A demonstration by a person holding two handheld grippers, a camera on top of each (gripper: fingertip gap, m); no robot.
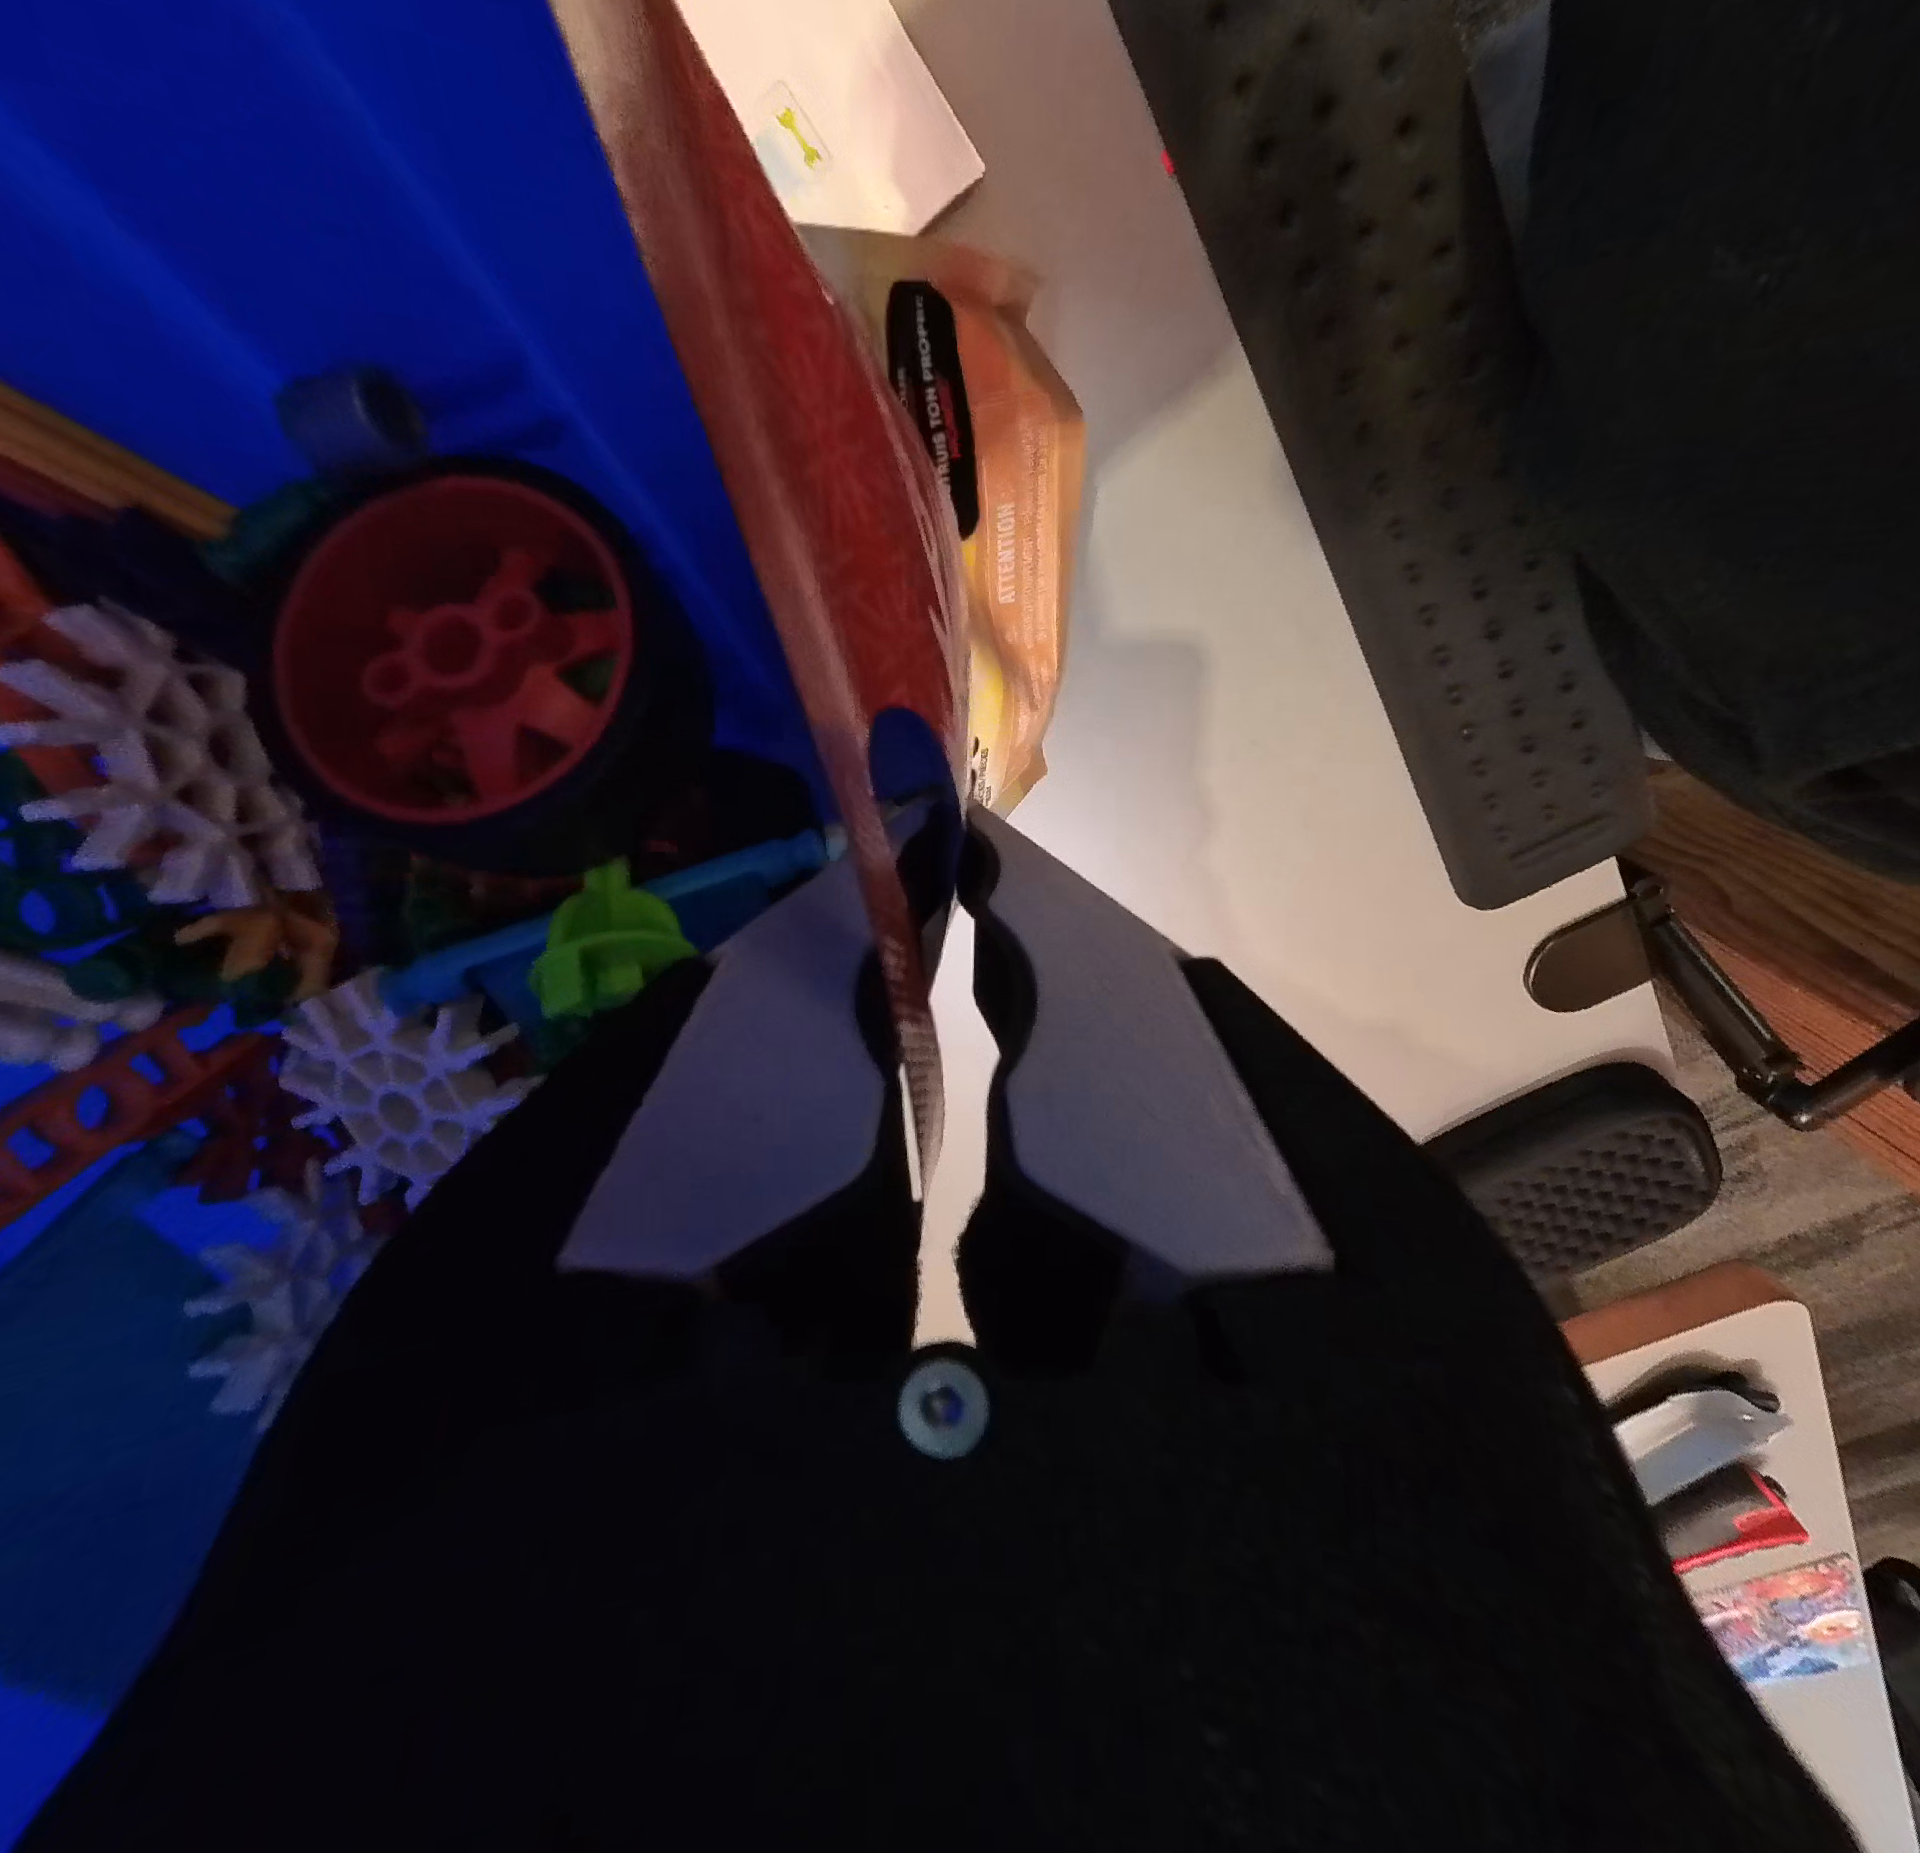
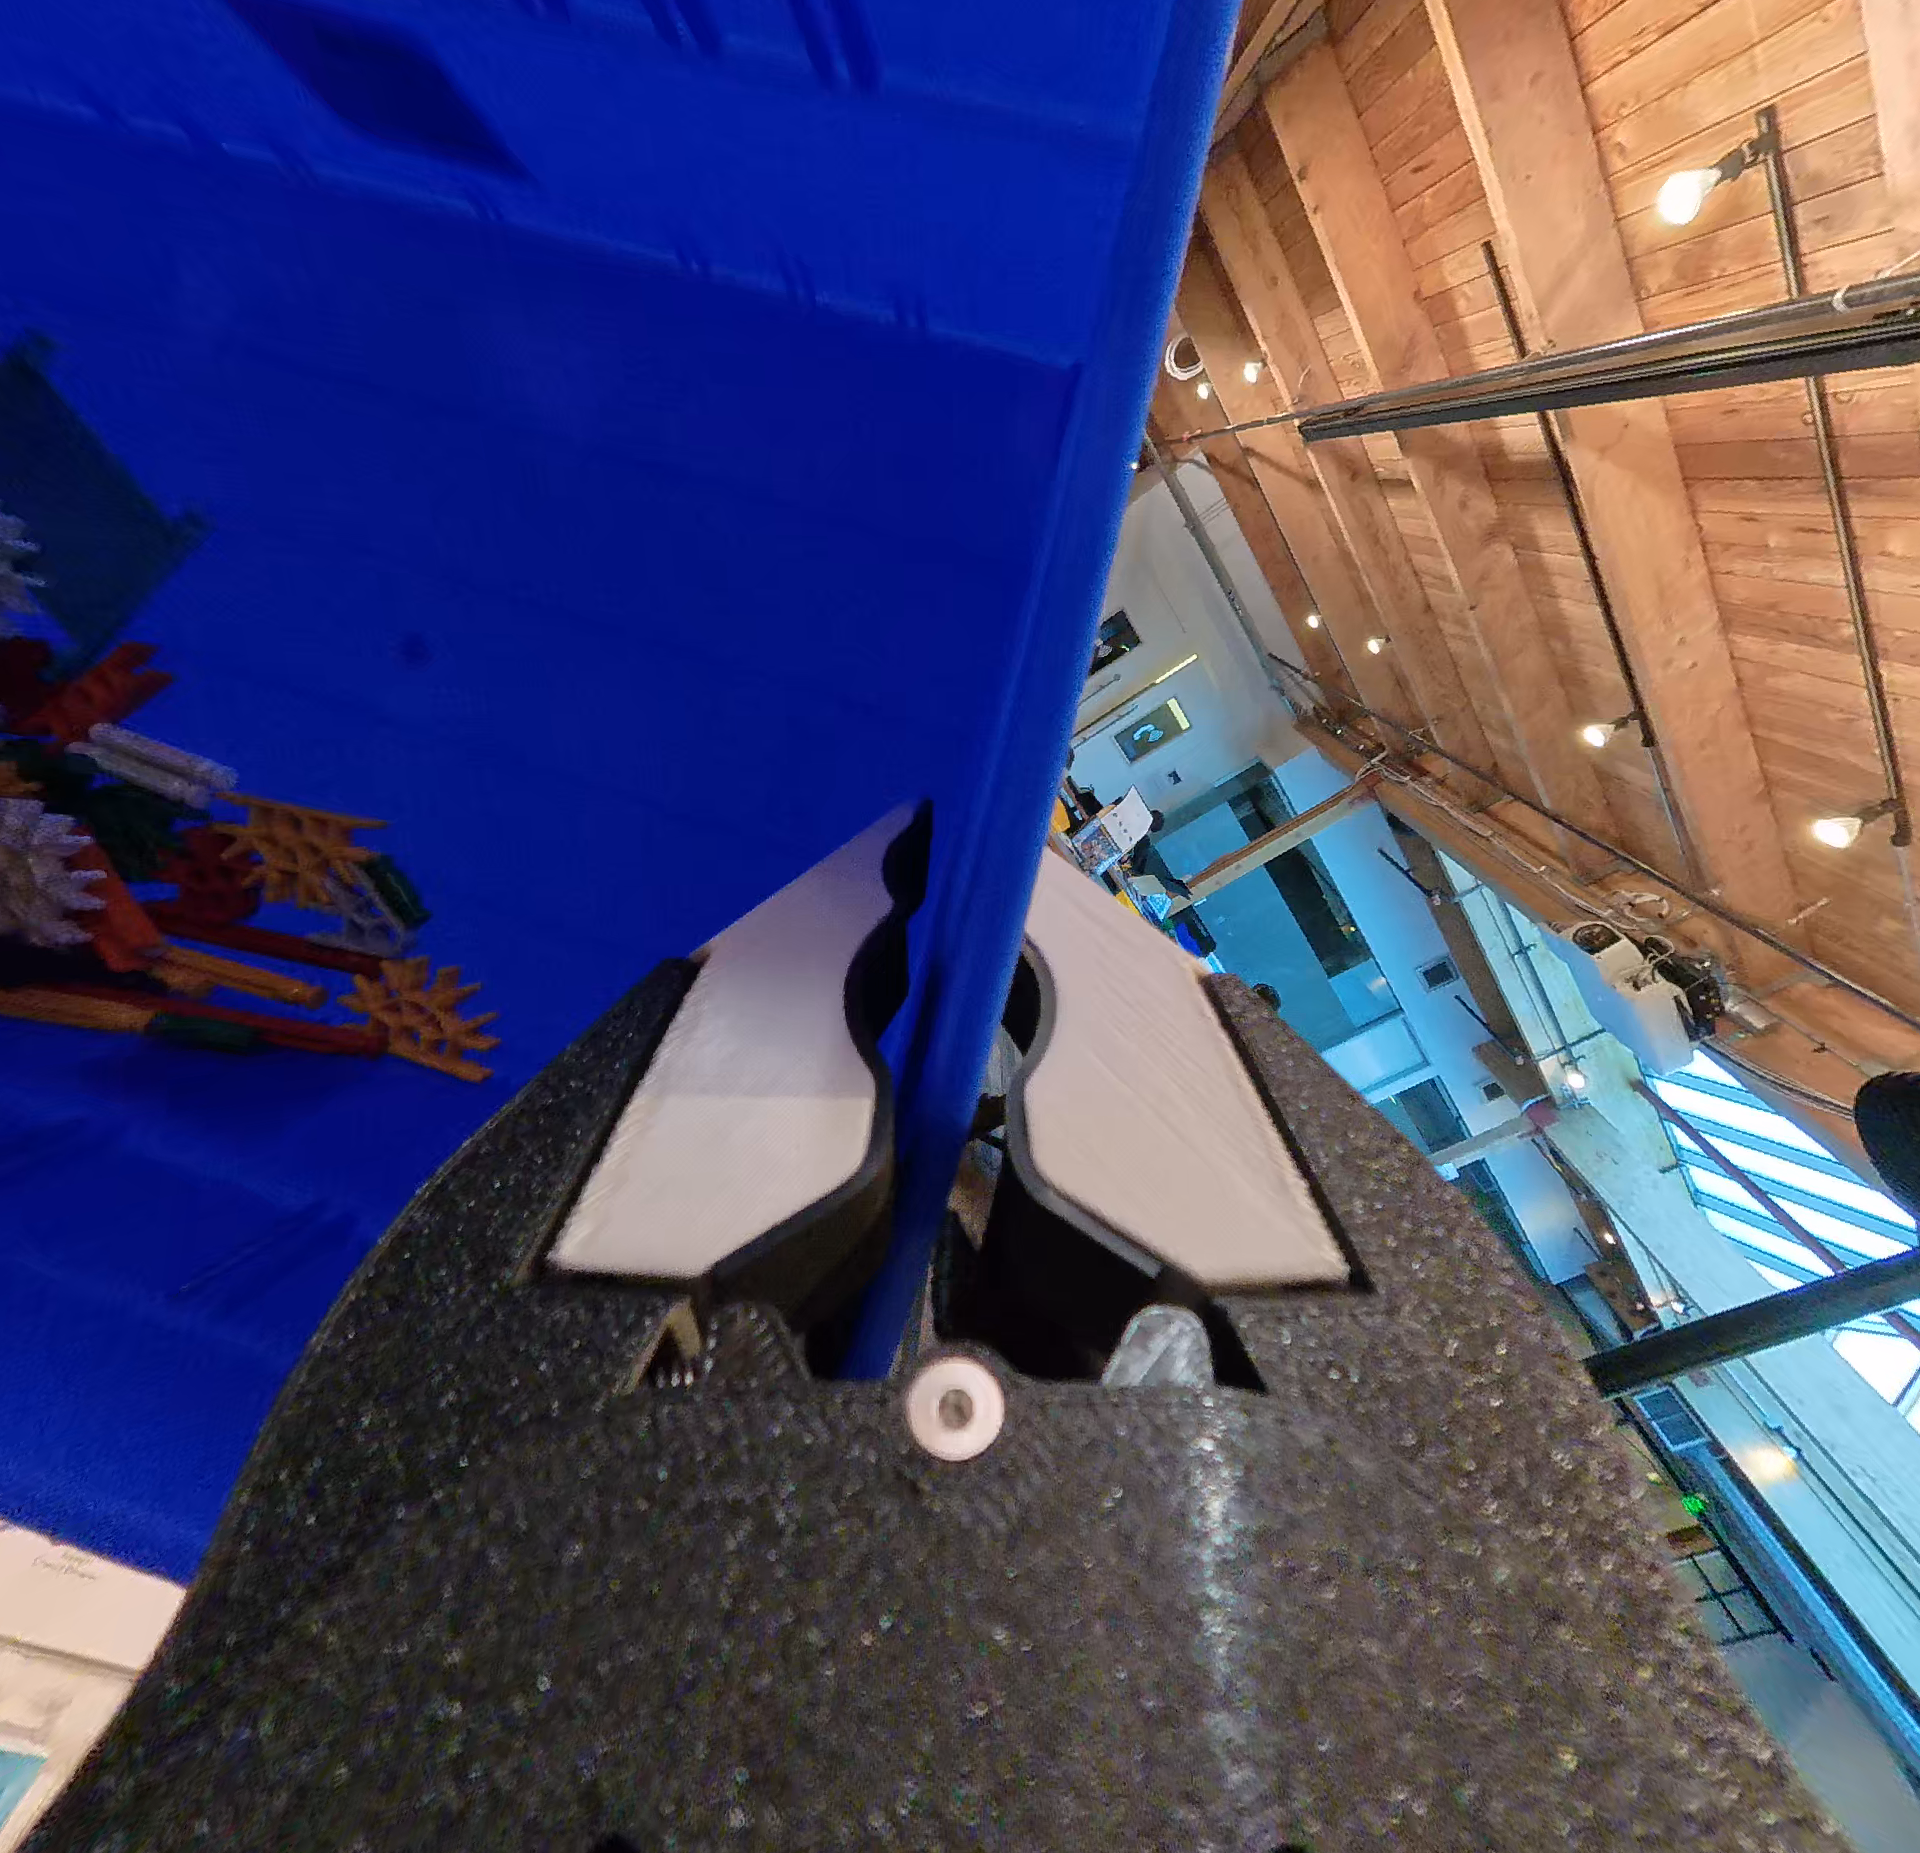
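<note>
A blue plastic bin [image 2: 644, 515] is held tilted between both grippers, its moulded inner wall filling the left of each wrist view. Loose construction-toy pieces lie heaped inside: a red wheel with a black tyre [image 1: 457, 650], white snowflake-shaped connectors [image 1: 400, 1091], a lime-green connector [image 1: 603, 946], a light-blue rod [image 1: 665, 894] and, in the right wrist view, orange connectors and rods [image 2: 301, 847].

The left gripper [image 1: 940, 847] is clamped on the bin's edge, where a red patterned panel [image 1: 790, 421] covers the outer face; its pale fingers [image 1: 769, 1055] pinch this edge near their tips, with a narrow gap showing lower down between them.

The right gripper [image 2: 971, 868] is closed on the bin's blue rim [image 2: 1049, 764], which runs down between its white fingers [image 2: 769, 1065] to the base of the jaws.

Beyond the bin in the left wrist view, an orange printed packet [image 1: 1013, 515] and a white sheet [image 1: 831, 68] lie on a white table [image 1: 1226, 764], with a black perforated chair [image 1: 1403, 401] beside it. The right wrist view shows a wooden plank ceiling [image 2: 1558, 401] with spot lamps.
</note>
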